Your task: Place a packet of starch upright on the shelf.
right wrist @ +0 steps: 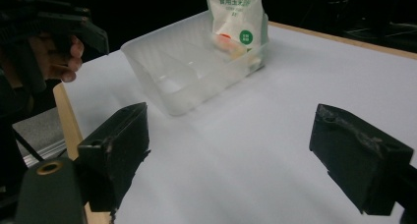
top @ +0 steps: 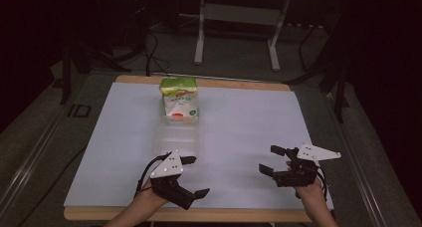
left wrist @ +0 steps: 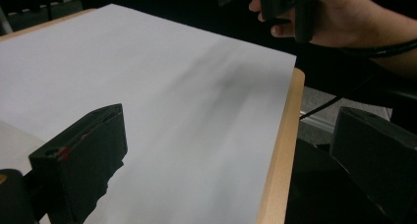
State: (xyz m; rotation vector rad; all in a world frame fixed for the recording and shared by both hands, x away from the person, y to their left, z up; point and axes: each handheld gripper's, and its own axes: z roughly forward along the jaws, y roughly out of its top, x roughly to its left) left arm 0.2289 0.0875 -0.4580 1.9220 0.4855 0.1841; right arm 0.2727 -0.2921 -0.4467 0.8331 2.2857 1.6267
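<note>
Both grippers sit at the near edge of the table (top: 124, 213), low over the white sheet (top: 239, 127) and well apart from each other. The left gripper (top: 191, 177) has its jaws spread wide with nothing between them; in the left gripper view they frame bare sheet and the table's wooden edge, so it points across toward the right hand (left wrist: 344, 22) rather than at the work. The right gripper (top: 271, 160) is likewise wide open and empty, and its own view looks between the jaws toward the bin (right wrist: 192, 71) — a clear plastic one lying on the sheet near the table's middle, nearer the left gripper than the right. The bag (top: 179, 101) stands upright in the bin's far end, leaning on the far wall, with the near part of the bin empty. That upright stance leaves the bag's top free above the rim, which looks like the easiest place to pinch it. With both grippers open and apart from everything, this reads as a ready stance — likely the right one is lined up for a reach to the bin or bag, while the left could come in to steady the bin's near wall.
</note>
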